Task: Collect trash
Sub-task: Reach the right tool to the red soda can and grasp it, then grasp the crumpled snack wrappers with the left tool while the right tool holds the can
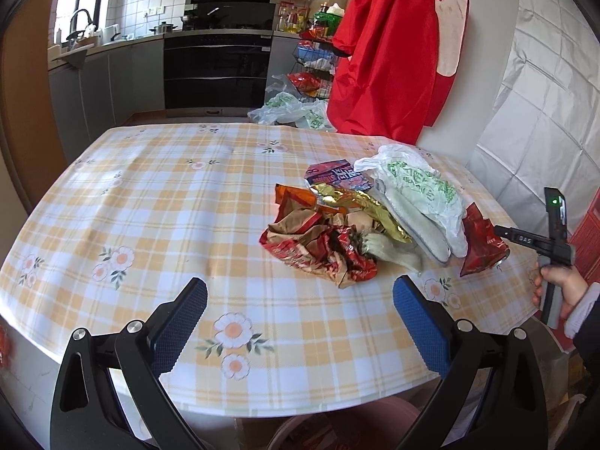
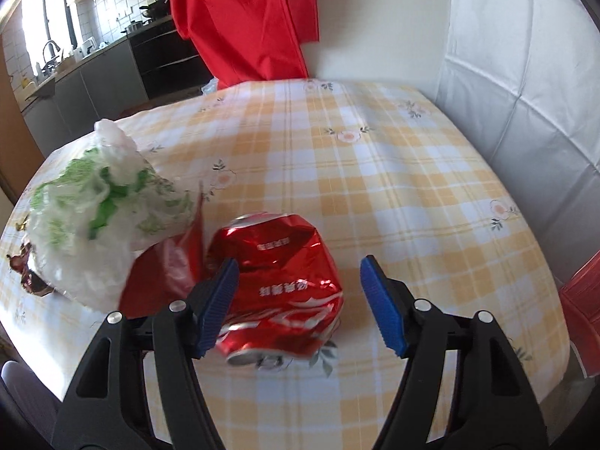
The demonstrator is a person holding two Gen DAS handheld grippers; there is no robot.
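A pile of trash lies on the checked tablecloth [image 1: 150,195]: crumpled red and brown wrappers [image 1: 318,243], a gold foil wrapper [image 1: 360,202], a white plastic bag with green print [image 1: 420,195] and a crushed red can [image 1: 483,243]. My left gripper [image 1: 300,322] is open and empty over the table's near edge, short of the pile. In the right wrist view, my right gripper [image 2: 300,300] is open with the crushed red can [image 2: 285,285] lying between its jaws. The can touches the left pad; the right pad stands apart. The white bag [image 2: 97,210] lies to the left.
A red cloth [image 1: 393,45] hangs behind the table's far edge. Plastic bags [image 1: 292,108] and a wire rack [image 1: 311,67] stand on the floor beyond. Kitchen counter and oven [image 1: 217,67] are at the back. A white padded wall [image 2: 525,75] runs along the right.
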